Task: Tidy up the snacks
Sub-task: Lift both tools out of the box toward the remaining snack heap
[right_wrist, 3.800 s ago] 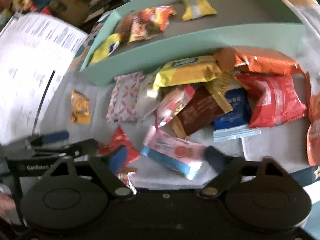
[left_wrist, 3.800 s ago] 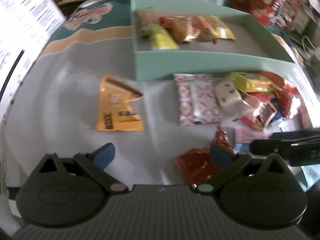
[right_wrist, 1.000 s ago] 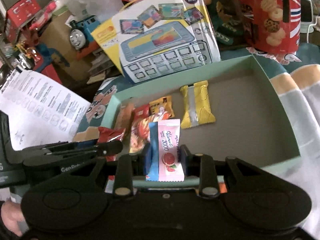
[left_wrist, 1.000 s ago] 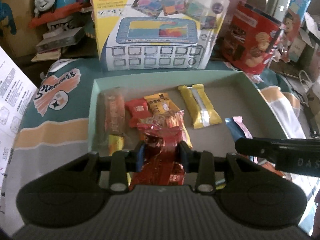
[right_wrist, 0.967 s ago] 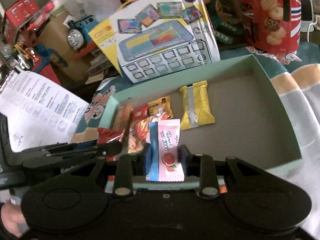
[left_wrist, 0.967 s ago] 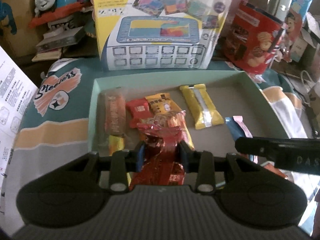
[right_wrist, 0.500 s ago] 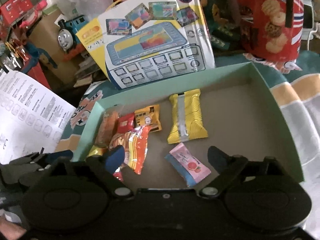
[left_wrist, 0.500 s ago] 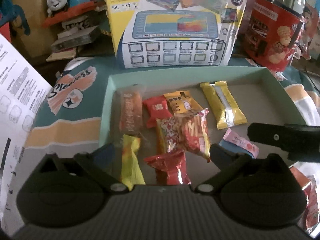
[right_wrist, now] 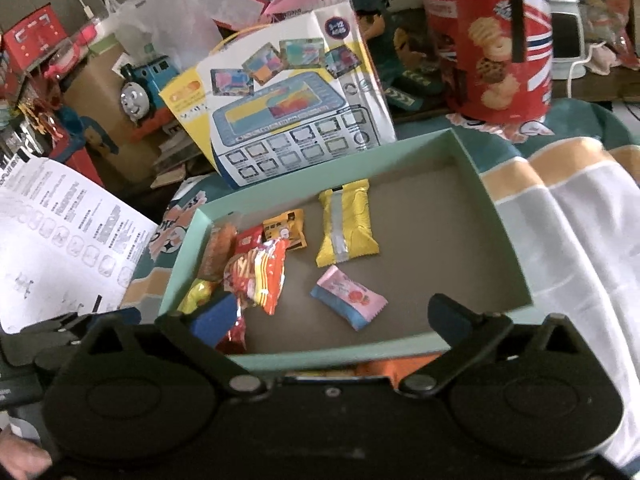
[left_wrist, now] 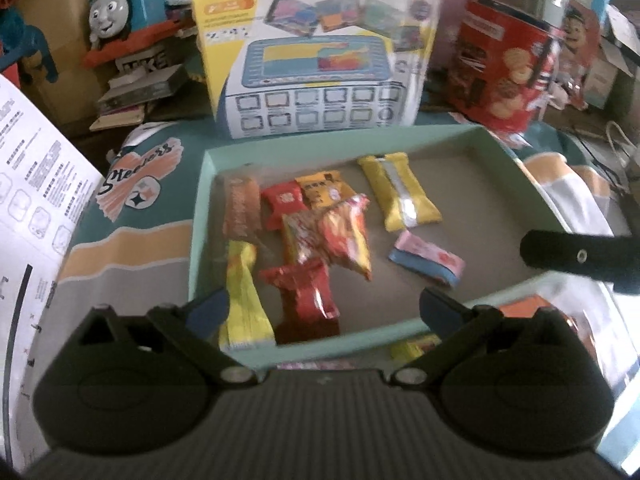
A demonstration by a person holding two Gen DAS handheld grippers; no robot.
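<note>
Snacks are lying inside the green box point(left_wrist: 516, 168), left of centre; both hand-held grippers, left point(left_wrist: 320, 308) and right point(right_wrist: 332, 316), are hovering released and empty. Next move: fetching another packet point(left_wrist: 412, 348) lying near the box.

Assorted snack packets point(left_wrist: 344, 236) point(right_wrist: 260, 272) flat inside mint tray point(left_wrist: 516, 176) point(right_wrist: 508, 240).

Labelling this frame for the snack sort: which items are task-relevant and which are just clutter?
Job:
- green tray
- pink packet
- yellow bar
- red wrapper
- fries bag
- left gripper and right gripper, both open and empty

Clutter:
- toy box
- cookie tin
- toy train
- printed sheet
</note>
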